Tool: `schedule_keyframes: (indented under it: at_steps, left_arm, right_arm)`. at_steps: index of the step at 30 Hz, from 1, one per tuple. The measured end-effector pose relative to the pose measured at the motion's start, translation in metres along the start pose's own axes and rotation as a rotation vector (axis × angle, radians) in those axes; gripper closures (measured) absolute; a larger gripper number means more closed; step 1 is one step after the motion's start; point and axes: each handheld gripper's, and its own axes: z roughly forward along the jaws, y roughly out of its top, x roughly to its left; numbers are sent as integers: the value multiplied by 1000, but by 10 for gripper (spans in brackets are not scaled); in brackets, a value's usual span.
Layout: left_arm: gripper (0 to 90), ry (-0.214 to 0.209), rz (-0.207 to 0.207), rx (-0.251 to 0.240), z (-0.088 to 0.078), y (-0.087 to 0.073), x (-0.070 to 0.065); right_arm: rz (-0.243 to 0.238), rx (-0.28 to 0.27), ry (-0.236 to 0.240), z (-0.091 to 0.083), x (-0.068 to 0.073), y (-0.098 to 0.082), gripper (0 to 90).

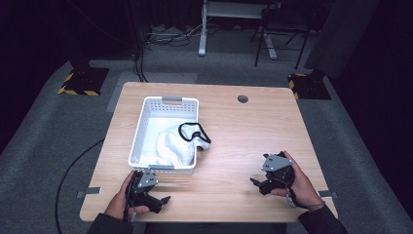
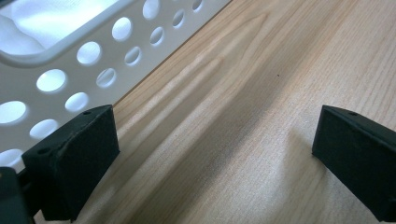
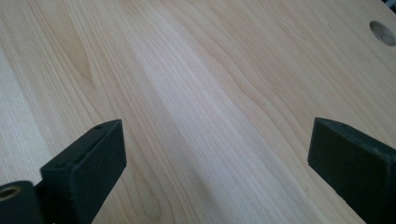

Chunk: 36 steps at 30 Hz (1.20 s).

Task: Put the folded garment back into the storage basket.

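Note:
A white perforated basket [image 1: 141, 127] stands on the left half of the wooden table [image 1: 243, 131]. Inside it lies a white cloth [image 1: 173, 146] with a black-edged part [image 1: 194, 131] draped over the basket's right rim. My left gripper [image 1: 161, 202] rests near the table's front edge, just below the basket, open with nothing between its jaws. In the left gripper view the basket wall [image 2: 70, 70] runs along the left, with bare wood ahead of the left gripper [image 2: 215, 154]. My right gripper [image 1: 257, 185] sits at the front right, open and empty; in the right gripper view the right gripper [image 3: 215, 158] faces bare wood.
A round cable hole [image 1: 242, 99] lies near the table's far edge; the cable hole [image 3: 384, 32] also appears in the right gripper view. Beyond the table are stand bases with yellow-black tape [image 1: 83, 80] and desk legs [image 1: 202, 34] on grey carpet.

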Motion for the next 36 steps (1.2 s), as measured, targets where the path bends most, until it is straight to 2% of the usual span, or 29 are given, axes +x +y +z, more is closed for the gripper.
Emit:
schedule_keyframes:
  at_steps: [9, 21, 36]
  left_arm:
    - [4, 0, 0, 0, 0, 0, 0]
    - [5, 0, 0, 0, 0, 0, 0]
    - [5, 0, 0, 0, 0, 0, 0]
  right_arm:
    - [39, 29, -7, -2, -1, -25, 45]
    - [134, -2, 16, -10, -4, -51, 45]
    - [231, -1, 47, -16, -3, -80, 39]
